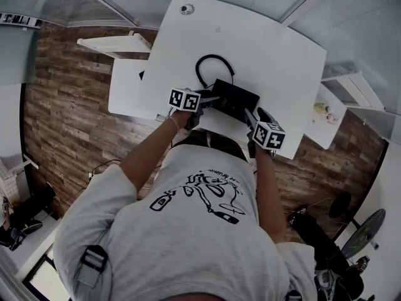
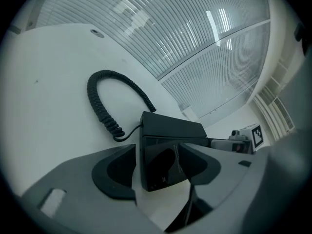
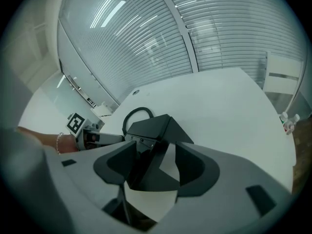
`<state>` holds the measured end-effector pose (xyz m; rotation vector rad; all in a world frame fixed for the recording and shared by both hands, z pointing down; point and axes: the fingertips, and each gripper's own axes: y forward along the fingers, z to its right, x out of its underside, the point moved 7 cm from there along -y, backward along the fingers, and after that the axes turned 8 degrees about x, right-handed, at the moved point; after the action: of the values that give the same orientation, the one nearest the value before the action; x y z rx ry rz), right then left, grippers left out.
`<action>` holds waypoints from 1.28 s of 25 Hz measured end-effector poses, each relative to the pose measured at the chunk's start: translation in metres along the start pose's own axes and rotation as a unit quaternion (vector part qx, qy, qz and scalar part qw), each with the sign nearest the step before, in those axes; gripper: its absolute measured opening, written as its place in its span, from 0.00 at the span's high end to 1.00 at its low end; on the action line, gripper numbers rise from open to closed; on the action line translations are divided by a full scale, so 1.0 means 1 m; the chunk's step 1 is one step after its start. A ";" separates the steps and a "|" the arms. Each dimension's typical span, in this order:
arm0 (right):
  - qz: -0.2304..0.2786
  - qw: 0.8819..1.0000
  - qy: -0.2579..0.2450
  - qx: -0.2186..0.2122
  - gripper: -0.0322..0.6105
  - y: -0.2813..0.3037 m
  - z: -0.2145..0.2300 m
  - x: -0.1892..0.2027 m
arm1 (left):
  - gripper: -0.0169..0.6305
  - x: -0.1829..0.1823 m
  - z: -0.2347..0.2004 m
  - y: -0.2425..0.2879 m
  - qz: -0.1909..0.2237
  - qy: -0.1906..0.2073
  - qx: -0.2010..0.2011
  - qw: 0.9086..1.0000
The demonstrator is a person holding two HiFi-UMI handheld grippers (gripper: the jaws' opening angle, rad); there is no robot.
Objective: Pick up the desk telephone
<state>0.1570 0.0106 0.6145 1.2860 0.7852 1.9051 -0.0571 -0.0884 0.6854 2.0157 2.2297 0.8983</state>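
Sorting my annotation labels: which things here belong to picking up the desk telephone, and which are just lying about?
Job: desk telephone, coiled cord, left gripper, right gripper, both open at its corners.
Lying about: cable grommet, left shelf, right shelf.

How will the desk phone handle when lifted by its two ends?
The desk telephone looks like a rigid plastic wedge, so probably no flex. Its sloped faces might slip in the open left gripper and right gripper. The coiled cord lies loose, likely to trail and tug.
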 end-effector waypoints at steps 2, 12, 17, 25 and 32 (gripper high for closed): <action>-0.007 1.000 0.007 -0.008 0.62 0.005 0.000 0.003 | 0.57 0.000 0.001 0.005 -0.001 -0.009 0.010 1.000; -0.027 0.998 0.031 -0.041 0.62 0.012 -0.003 0.007 | 0.57 -0.002 0.006 0.010 -0.029 0.016 -0.005 0.999; -0.030 0.998 0.026 -0.050 0.63 0.007 -0.001 0.004 | 0.57 -0.004 0.014 0.009 -0.036 0.030 -0.013 0.999; -0.009 0.998 -0.002 -0.067 0.63 -0.015 -0.013 -0.015 | 0.57 -0.014 0.040 -0.011 -0.008 0.045 -0.028 0.999; 0.019 0.996 -0.013 -0.086 0.63 -0.049 -0.030 -0.040 | 0.57 -0.033 0.082 -0.039 0.019 0.070 -0.046 0.996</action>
<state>0.1495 0.0028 0.5453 1.2244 0.5749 1.9365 -0.0566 -0.0854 0.5885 2.0194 2.1787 1.1575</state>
